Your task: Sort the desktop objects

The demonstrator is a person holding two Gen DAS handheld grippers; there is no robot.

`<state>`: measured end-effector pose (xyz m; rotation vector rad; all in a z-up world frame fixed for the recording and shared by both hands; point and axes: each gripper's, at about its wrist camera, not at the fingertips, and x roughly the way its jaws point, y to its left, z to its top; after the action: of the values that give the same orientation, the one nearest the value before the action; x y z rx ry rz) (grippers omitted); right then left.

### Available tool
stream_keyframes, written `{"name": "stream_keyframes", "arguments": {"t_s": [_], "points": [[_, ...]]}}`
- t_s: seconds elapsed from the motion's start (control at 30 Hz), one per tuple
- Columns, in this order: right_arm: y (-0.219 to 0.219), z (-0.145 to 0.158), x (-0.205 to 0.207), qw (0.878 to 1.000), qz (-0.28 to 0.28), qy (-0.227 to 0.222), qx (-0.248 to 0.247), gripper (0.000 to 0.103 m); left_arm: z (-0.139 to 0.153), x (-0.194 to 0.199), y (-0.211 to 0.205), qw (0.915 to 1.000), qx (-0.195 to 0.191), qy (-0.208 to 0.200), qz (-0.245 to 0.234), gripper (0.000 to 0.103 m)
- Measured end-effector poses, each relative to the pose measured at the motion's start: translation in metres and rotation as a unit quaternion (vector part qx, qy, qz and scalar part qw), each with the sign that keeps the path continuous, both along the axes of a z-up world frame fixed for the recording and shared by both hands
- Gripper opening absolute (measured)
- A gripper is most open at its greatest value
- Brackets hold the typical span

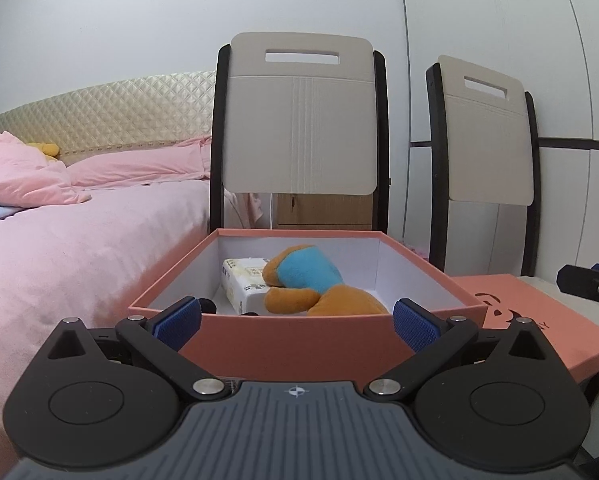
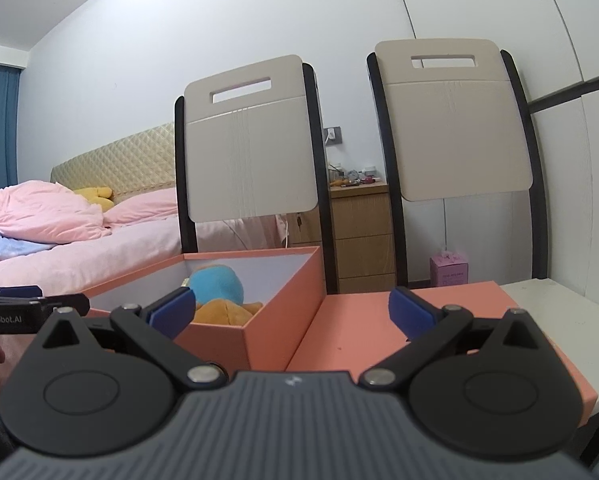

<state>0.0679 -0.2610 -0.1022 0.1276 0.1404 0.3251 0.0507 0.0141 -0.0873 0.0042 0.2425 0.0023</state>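
Left gripper [image 1: 295, 322]: nearest the lens in the left wrist view, its blue-padded fingers [image 1: 178, 322] stood wide apart with nothing between them, level with the near wall of the box; a small crosshair mark showed on its grey ribbed body.
Right gripper [image 2: 291, 312]: fingers spread wide and empty, hovering over the lid and the box's near corner.
Box [image 1: 299, 340]: salmon-pink outside, white inside, open on the table in front of a chair.
Plush toy [image 1: 319, 284]: orange with a blue middle, lying inside the box, leaning on the tissue pack.
Tissue pack [image 1: 245, 282]: white with yellow print, lying in the box at its left; the print was too small to read.
Dark object [image 1: 208, 305]: small, in the box's near left corner, mostly hidden by the wall.
Lid [image 2: 363, 328]: same pink, flat on the table, touching the box's right side; a black face drawing and a few unreadable letters marked it.
Writing: "GenRobot.AI" in white on the left gripper's side, seen in the right wrist view.
Chairs [image 2: 251, 152]: two beige-backed, black-framed, beyond the table.
Bed [image 1: 79, 240]: pink bedding, on the left.
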Motion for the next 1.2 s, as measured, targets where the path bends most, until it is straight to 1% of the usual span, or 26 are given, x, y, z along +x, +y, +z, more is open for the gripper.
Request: {"name": "stream_keyframes", "arguments": {"t_s": [0.23, 0.3, 0.37, 0.43, 0.47, 0.53, 0.6, 0.67, 0.77, 0.87, 0.9, 0.97, 1.07, 1.2], "points": [[-0.002, 0.000, 0.000, 1.000, -0.011, 0.001, 0.003, 0.103, -0.010, 0.001, -0.007, 0.9995, -0.006, 0.016, -0.025, 0.103], [-0.004, 0.000, 0.001, 1.000, -0.021, 0.002, 0.002, 0.103, -0.011, -0.002, -0.012, 0.9987, -0.009, 0.015, -0.049, 0.103], [-0.007, 0.000, 0.001, 0.999, -0.037, 0.003, 0.003, 0.103, -0.013, -0.003, -0.017, 0.9969, -0.016, 0.022, -0.074, 0.103], [-0.012, 0.001, -0.001, 0.999, -0.053, 0.002, 0.007, 0.103, -0.018, -0.001, -0.020, 0.9932, -0.038, 0.040, -0.102, 0.102], [-0.015, 0.001, -0.002, 0.998, -0.060, 0.001, 0.010, 0.103, -0.020, 0.001, -0.021, 0.9905, -0.053, 0.053, -0.116, 0.100], [-0.023, 0.001, -0.005, 0.998, -0.064, -0.001, 0.025, 0.103, -0.028, 0.007, -0.022, 0.9830, -0.084, 0.081, -0.142, 0.098], [-0.032, 0.001, -0.008, 0.997, -0.065, 0.000, 0.042, 0.103, -0.037, 0.016, -0.023, 0.9715, -0.126, 0.117, -0.163, 0.091], [-0.040, 0.001, -0.010, 0.996, -0.065, 0.002, 0.059, 0.103, -0.051, 0.028, -0.026, 0.9569, -0.172, 0.154, -0.176, 0.086], [-0.049, -0.001, -0.011, 0.995, -0.061, 0.007, 0.082, 0.103, -0.073, 0.046, -0.031, 0.9300, -0.238, 0.205, -0.191, 0.084], [-0.054, -0.002, -0.013, 0.993, -0.052, 0.012, 0.102, 0.103, -0.087, 0.061, -0.039, 0.9044, -0.295, 0.233, -0.202, 0.084], [-0.056, -0.002, -0.013, 0.993, -0.048, 0.013, 0.109, 0.103, -0.090, 0.066, -0.040, 0.8959, -0.317, 0.234, -0.205, 0.084], [-0.058, -0.002, -0.014, 0.992, -0.042, 0.015, 0.122, 0.103, -0.096, 0.076, -0.044, 0.8815, -0.353, 0.245, -0.196, 0.084], [-0.060, -0.003, -0.015, 0.990, -0.032, 0.019, 0.138, 0.103, -0.109, 0.091, -0.050, 0.8646, -0.383, 0.272, -0.179, 0.084], [-0.065, -0.003, -0.016, 0.989, -0.029, 0.021, 0.146, 0.103, -0.125, 0.101, -0.052, 0.8334, -0.430, 0.294, -0.184, 0.085]]}}
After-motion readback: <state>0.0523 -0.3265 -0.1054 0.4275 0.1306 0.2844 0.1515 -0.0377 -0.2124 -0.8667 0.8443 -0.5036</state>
